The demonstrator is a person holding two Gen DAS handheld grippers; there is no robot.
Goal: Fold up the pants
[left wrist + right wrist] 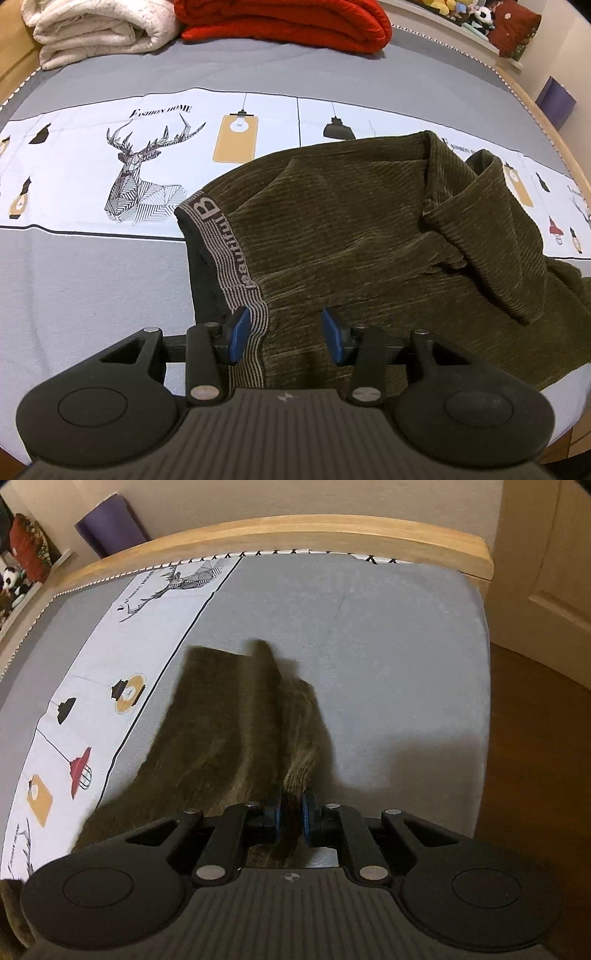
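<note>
Left gripper [286, 334] fingers apart; right gripper [290, 814] apparently clamped, blurred.

We noted the pants [369, 236] as olive-green ribbed corduroy, the waistband [225, 254] grey-and-black striped with lettering. The bed cover [92, 280] was plain grey, crossed by a white band [74, 177] printed with a line-drawn stag, black and red lamps and ochre tags. At its far edge lay a cream blanket [96, 29] and a red one [288, 22]. Gripper pads [240, 332] were blue.
</note>
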